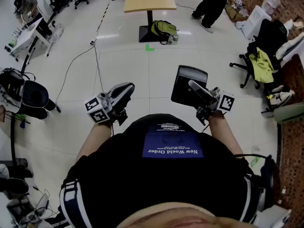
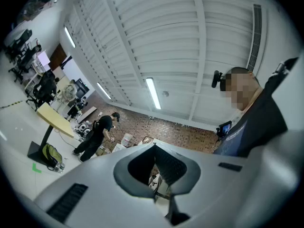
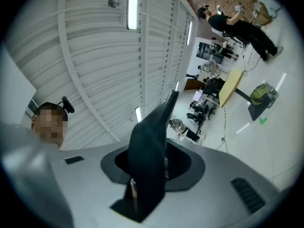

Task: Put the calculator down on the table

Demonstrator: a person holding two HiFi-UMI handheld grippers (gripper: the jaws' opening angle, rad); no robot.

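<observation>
The calculator (image 1: 186,81) is a dark flat slab held upright in front of my body, and my right gripper (image 1: 193,86) is shut on its lower edge. In the right gripper view the calculator (image 3: 150,141) stands edge-on between the jaws, pointing up towards the ceiling. My left gripper (image 1: 126,88) hangs at the same height to the left, jaws together with nothing in them; in its own view the left gripper (image 2: 162,194) shows only the room beyond. The wooden table (image 1: 149,0) stands far ahead on the white floor, well apart from both grippers.
A green backpack (image 1: 164,30) lies at the table's foot. A person (image 1: 212,3) stands to the table's right. An office chair with yellow cloth (image 1: 260,56) is on the right, a black chair (image 1: 34,98) on the left. A cable (image 1: 96,61) runs across the floor.
</observation>
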